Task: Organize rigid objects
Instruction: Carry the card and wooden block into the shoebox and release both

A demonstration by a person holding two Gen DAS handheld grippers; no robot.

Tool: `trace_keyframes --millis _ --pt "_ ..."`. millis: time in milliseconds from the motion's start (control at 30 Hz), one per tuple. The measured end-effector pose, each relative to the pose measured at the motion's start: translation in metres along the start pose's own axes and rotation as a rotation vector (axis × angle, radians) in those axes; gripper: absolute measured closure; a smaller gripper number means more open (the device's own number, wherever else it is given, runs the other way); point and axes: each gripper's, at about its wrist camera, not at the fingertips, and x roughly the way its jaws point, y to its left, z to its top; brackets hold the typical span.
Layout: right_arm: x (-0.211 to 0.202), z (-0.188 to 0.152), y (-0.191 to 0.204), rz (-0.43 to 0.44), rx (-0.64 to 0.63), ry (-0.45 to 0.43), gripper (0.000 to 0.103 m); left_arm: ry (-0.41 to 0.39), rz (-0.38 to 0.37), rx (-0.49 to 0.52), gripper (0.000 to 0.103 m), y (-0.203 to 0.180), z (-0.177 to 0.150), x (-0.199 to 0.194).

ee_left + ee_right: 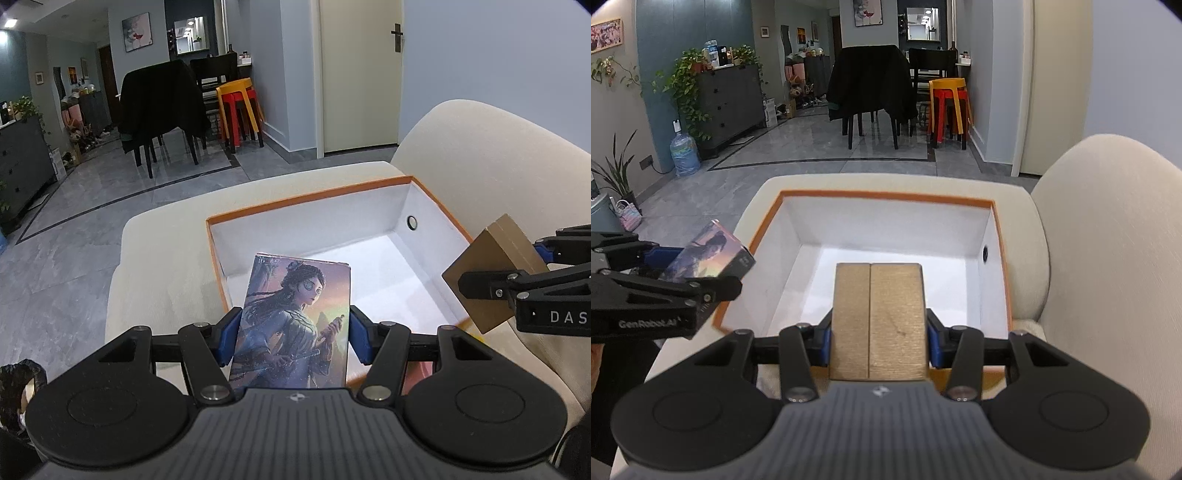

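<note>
Left gripper (295, 332) clamped on a printed box (291, 325), lower centre of frame; right gripper (879, 338) clamped on a gold box (879, 317), lower centre. Both hang over an open bin (886, 195) on a sofa (1108, 221). The boxes look stiff, light, smooth-sided; grip across the narrow flanks.

Yellow and red stools (948, 96) stand beside a dark draped chair (870, 85).
</note>
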Motion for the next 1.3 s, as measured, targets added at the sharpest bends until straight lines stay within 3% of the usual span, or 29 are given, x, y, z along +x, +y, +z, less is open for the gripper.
trace_keyframes --millis 400,533,800,1100,1300 --pt "0.069 0.016 -0.006 0.002 0.021 0.07 0.058 0.067 0.013 -0.007 0.035 0.004 -0.002 0.051" --pt "0.088 0.016 -0.007 0.015 0.047 0.099 0.058 0.087 0.05 0.056 0.035 -0.007 -0.003 0.065" --pt "0.118 0.005 -0.003 0.048 0.064 0.152 0.058 0.154 0.06 0.09 0.035 -0.012 -0.011 0.089" --pt "0.144 -0.005 -0.011 0.05 0.13 0.209 0.058 0.198 0.138 0.212 0.035 -0.038 -0.016 0.107" --pt "0.158 -0.007 -0.014 0.101 0.187 0.26 0.058 0.236 0.184 0.267 0.035 -0.042 -0.018 0.115"
